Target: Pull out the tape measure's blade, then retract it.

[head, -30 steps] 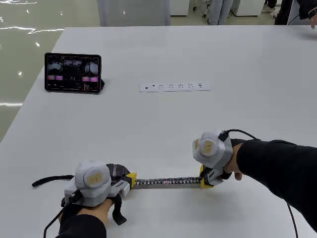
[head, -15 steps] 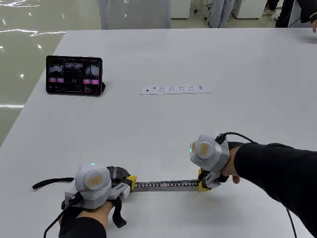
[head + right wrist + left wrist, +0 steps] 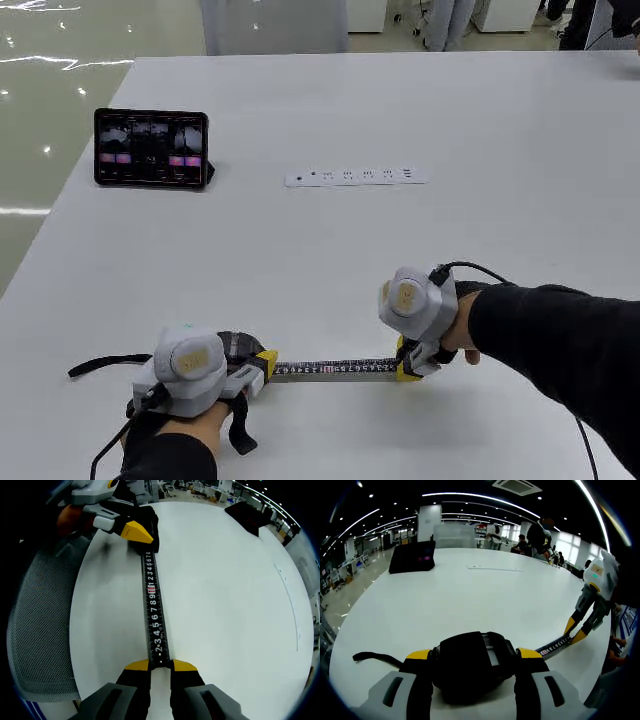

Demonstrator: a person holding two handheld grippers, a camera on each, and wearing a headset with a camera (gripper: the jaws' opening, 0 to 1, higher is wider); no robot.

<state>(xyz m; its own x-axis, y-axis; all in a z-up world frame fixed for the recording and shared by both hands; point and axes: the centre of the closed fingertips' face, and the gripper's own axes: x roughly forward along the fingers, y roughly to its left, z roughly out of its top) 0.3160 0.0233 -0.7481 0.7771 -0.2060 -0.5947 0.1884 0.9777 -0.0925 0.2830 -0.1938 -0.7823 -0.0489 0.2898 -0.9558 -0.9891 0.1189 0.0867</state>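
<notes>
On my left, the left gripper (image 3: 258, 366) has its jaws clamped around the black tape measure case (image 3: 472, 670), which sits on the white table (image 3: 400, 250) near its front edge. The blade (image 3: 151, 600) runs out flat along the tabletop to the right — numbers up — and my right gripper (image 3: 161, 668) pinches its end between closed yellow tips.

The tape measure (image 3: 238, 350) is parked near the front edge of the table (image 3: 480, 200), hugged by the left gripper (image 3: 258, 365). Its blade (image 3: 335, 369) is laid flat out to the right, tip pinched in the right gripper (image 3: 406, 370). Well behind, a tablet (image 3: 151, 148) is propped at the left, with a power strip (image 3: 355, 177) laid to its right.
</notes>
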